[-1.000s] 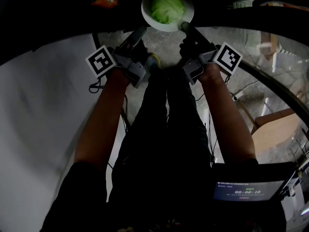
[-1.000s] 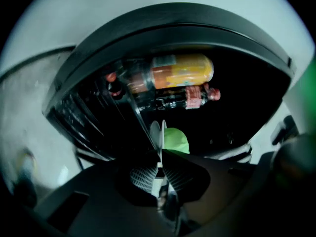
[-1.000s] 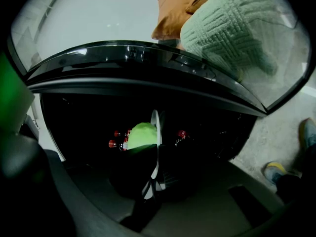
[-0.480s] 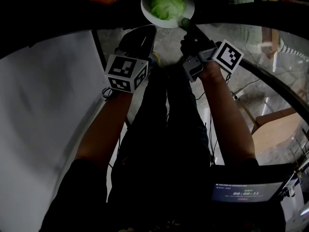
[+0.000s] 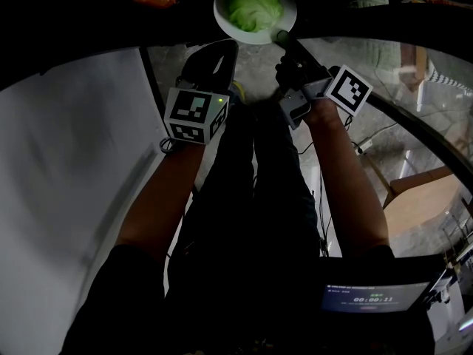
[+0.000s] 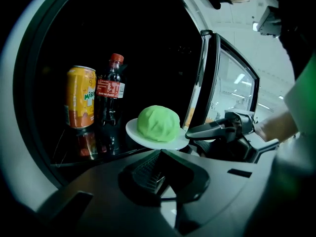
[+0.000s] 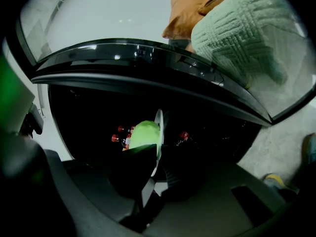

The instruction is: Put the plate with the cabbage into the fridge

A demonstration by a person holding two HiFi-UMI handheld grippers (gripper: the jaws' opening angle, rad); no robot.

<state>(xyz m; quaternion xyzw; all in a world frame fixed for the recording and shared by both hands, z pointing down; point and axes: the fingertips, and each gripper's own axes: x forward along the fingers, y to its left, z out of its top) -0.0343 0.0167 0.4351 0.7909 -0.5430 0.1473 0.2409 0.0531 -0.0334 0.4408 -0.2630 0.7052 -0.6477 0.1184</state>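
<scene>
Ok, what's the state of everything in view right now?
Left gripper: shut, empty.
Right gripper: shut on the plate's rim.
Plate: held level.
Cabbage: sitting on the plate.
Fridge door: open.
Can: upright.
Bottle: upright, capped.

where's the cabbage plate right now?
Left gripper view, centre: the plate with the cabbage is at the mouth of the dark fridge, its rim clamped by the right gripper, just right of the soda bottle and orange can.
</scene>
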